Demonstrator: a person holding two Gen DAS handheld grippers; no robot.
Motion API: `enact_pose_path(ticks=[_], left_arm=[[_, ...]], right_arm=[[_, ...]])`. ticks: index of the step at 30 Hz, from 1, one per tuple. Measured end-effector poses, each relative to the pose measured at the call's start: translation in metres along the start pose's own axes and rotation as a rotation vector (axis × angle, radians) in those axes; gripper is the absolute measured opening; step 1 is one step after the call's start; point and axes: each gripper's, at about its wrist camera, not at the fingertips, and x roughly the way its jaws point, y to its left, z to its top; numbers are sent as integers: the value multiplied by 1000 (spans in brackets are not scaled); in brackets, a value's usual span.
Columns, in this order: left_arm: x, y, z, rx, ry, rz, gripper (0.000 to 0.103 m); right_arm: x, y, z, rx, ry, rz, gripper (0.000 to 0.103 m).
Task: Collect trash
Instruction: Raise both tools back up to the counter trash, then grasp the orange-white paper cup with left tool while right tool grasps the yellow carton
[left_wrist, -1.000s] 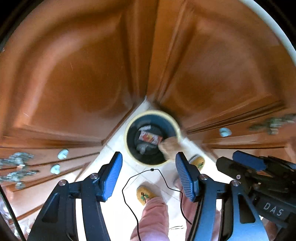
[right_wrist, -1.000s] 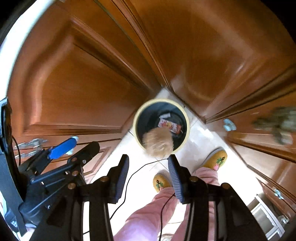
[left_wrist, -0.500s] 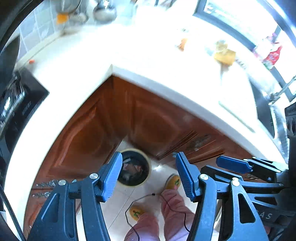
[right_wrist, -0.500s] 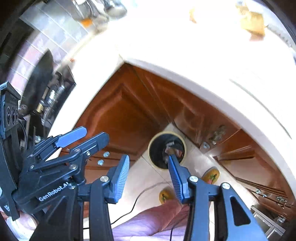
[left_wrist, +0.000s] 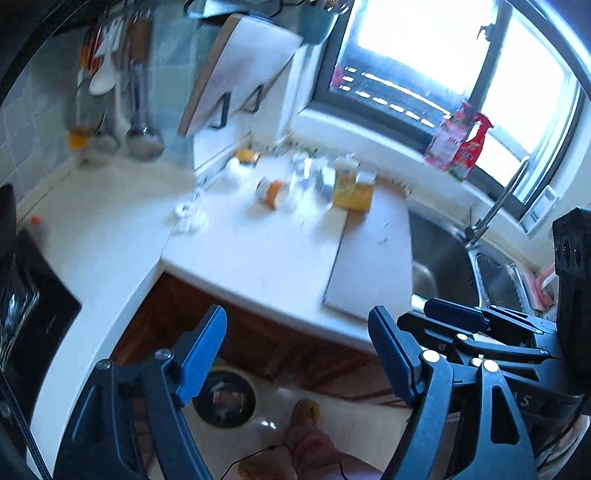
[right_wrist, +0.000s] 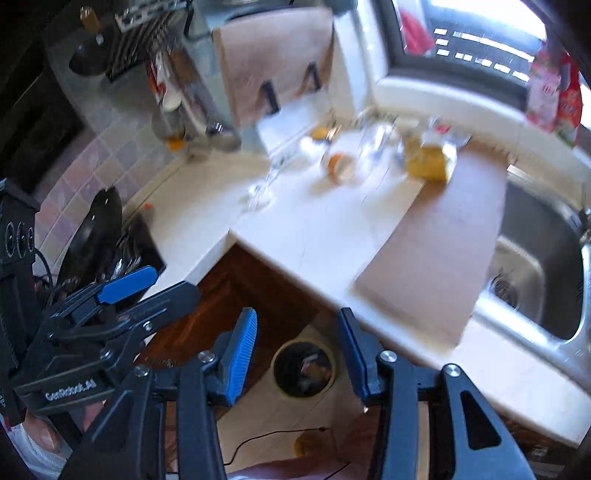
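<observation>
The left tool (left_wrist: 295, 354) is seen with its jaws standing wide apart, having just been opening, and nothing is held between them. The right tool (right_wrist: 297, 350) is likewise found parted and empty. Both are angled downward over the edge of the white worktop (left_wrist: 266, 258).

The trash bin (right_wrist: 303, 367), round with a pale rim, is seen on the floor below, framed between the right tool's fingers but well beneath them; in the left wrist view it (left_wrist: 224, 398) lies beside the left finger. Scraps are visible inside it, though they cannot be identified.

Further trash lies well beyond the tools on the worktop: an orange-and-white container (left_wrist: 270, 190) on its side, a yellow carton (left_wrist: 352, 188) at the far end of a cutting board (left_wrist: 373, 258), and crumpled white scraps (left_wrist: 188, 218). All are blurred. A sink (right_wrist: 532, 280) is noted at the right, partly cut off. A slippered foot (left_wrist: 306, 411) is seen on the floor by the bin.
</observation>
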Motion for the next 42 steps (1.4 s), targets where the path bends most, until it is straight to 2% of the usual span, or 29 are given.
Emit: enact_pose_path(ticks=[9,15,18,20,23,27,30,35,39,40,42], left_arm=[[25,-20,68,9,-70,-15,79],[86,-22,113,5,-40,34,82],[136,-15,136,-21,4,69,82],[170,-8,150,-64,40,61,82],[212,5,161,-126,81,60,82],[265,21,173,-178,130,104,82],[290,32,175,-191,147,150,82],[326,48,170,-204,205,208,64],[344,49,161,-191,236,236,57],[348,49,159,-183,241,247,54],[354,49,157,-174,246,263,52]], right_arm=[[-17,-39,66,-26,-115,-96,46],[6,-83,117,-62,-173,-169,46],[45,-124,145,-37,-124,-171,46],[74,-150,159,-15,-69,-169,46],[117,-185,174,0,13,-175,46],[163,-211,182,-2,110,-183,46],[187,-216,184,-25,148,-175,46],[211,-214,185,-95,168,-175,46],[231,-212,185,-140,187,-171,46],[235,-213,186,-146,188,-170,44],[242,-212,185,-161,200,-159,33]])
